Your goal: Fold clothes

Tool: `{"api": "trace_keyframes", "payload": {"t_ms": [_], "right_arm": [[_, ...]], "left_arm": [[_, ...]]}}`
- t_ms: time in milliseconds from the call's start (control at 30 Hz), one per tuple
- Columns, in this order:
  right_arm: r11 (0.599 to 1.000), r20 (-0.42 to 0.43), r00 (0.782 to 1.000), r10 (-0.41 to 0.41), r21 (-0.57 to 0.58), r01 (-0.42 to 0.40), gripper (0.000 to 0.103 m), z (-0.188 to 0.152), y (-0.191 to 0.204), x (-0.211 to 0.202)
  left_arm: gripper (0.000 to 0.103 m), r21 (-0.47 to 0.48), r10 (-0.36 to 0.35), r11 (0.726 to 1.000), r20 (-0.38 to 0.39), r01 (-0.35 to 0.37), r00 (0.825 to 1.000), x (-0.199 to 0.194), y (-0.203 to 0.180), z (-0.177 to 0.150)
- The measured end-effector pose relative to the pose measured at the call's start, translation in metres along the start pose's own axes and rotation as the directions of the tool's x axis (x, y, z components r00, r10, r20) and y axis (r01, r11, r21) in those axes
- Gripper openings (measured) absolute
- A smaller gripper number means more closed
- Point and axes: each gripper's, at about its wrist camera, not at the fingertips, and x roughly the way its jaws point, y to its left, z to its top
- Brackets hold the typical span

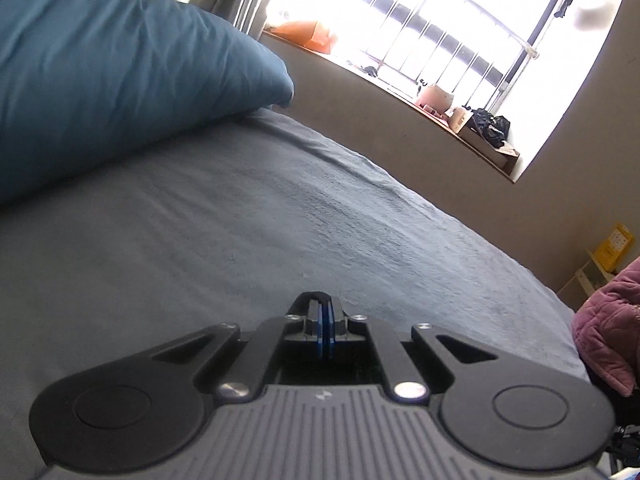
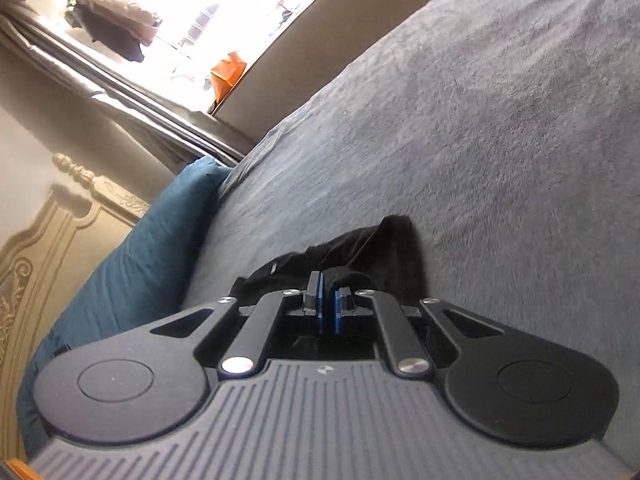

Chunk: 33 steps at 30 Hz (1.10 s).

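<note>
In the right wrist view, the right hand-held gripper (image 2: 328, 306) fills the bottom of the frame. Its blue pads (image 2: 319, 304) are nearly together, and a fold of the black garment (image 2: 360, 256) rises just past them and appears to run between them, so it reads as clenched on the cloth. The garment is bunched right at the tips, at centre frame. Its visible mass runs from lower left up to a peak at upper right, across the gripper's pointing line rather than along it. Beyond it the grey bed cover (image 2: 480, 120) stretches to the upper right, bare.

In the left wrist view, the left hand-held gripper (image 1: 325, 330) is clenched too, pads pressed flat together. A thin dark sliver sits at the very tips; whether that is a pinch of the same cloth is too small to tell. No other part of the garment shows ahead of it.

So the right hand is clearly on the garment, and the free cloth lies just ahead of its tips. The likely next move is laying it flat on the open cover.

Farther off, the blue pillow (image 1: 100, 80) sits upper left, a pink quilted garment (image 1: 608, 328) at the right edge, and the window (image 1: 420, 20) at the top.
</note>
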Motion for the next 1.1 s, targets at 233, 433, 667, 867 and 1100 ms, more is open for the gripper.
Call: {"api": "trace_keyframes", "payload": {"t_ms": [233,433,667,867,1100], "right_arm": [[0.979,-0.025,0.999,0.021,0.203,-0.015,0.019,0.04,-0.041,0.063],[0.926,-0.071,0.997,-0.01,0.376,0.036,0.057,0.032,-0.083,0.072],[0.917,-0.022,0.998,-0.053,0.396,0.058,0.061,0.011,-0.093,0.014],[0.911,-0.126,0.991,-0.034,0.404,0.082,0.061,-0.04,-0.098,-0.023],[0.875,-0.152,0.988,0.026,0.481,0.051,0.06,-0.095,-0.1,-0.046]], "left_arm": [[0.051,-0.094,0.119,0.987,-0.131,-0.132,0.984,0.078,0.019,0.017],[0.056,-0.174,0.118,0.976,-0.097,-0.133,0.988,0.06,0.049,0.008],[0.06,-0.165,0.065,0.983,-0.111,-0.083,0.992,-0.013,0.073,0.002],[0.063,-0.134,-0.038,0.991,-0.271,0.001,0.962,-0.073,0.082,-0.045],[0.062,-0.355,-0.225,0.93,-0.348,0.095,0.91,-0.084,0.103,-0.112]]}}
